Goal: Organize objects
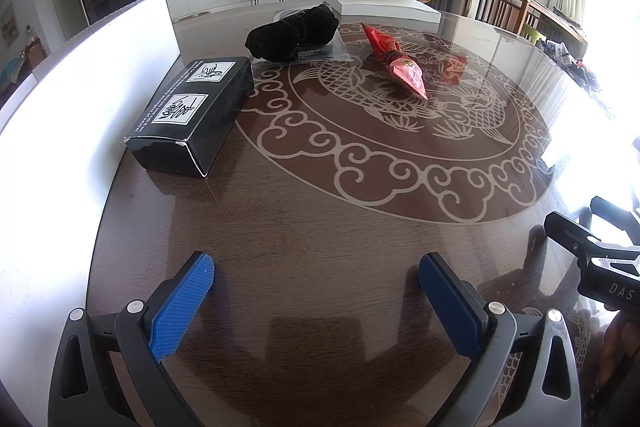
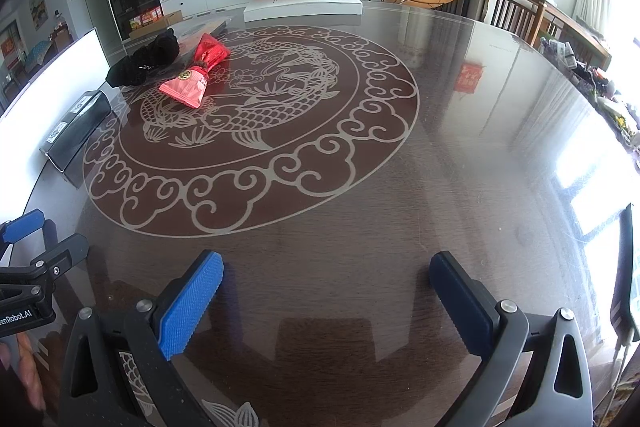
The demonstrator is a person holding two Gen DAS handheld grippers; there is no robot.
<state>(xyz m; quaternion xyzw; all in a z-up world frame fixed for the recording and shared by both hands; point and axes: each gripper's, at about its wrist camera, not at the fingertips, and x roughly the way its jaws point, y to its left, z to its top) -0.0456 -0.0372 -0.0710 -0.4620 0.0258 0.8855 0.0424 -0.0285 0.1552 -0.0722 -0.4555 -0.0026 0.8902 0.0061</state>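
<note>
A black box with white labels point(image 1: 192, 115) lies at the table's left side; it also shows in the right wrist view point(image 2: 78, 129). A black fabric bundle point(image 1: 292, 33) lies behind it, also in the right wrist view point(image 2: 146, 63). A red and pink packet point(image 1: 394, 61) lies on the fish pattern, also in the right wrist view point(image 2: 196, 75). My left gripper point(image 1: 316, 271) is open and empty above the near table. My right gripper point(image 2: 326, 269) is open and empty, to the right of the left one.
A round dark glass-topped table point(image 1: 320, 227) with a fish-and-cloud pattern holds everything. A white flat box point(image 1: 380, 5) lies at the far edge. A white board point(image 1: 80, 99) stands along the left. Wooden chairs point(image 2: 516, 11) stand at the right.
</note>
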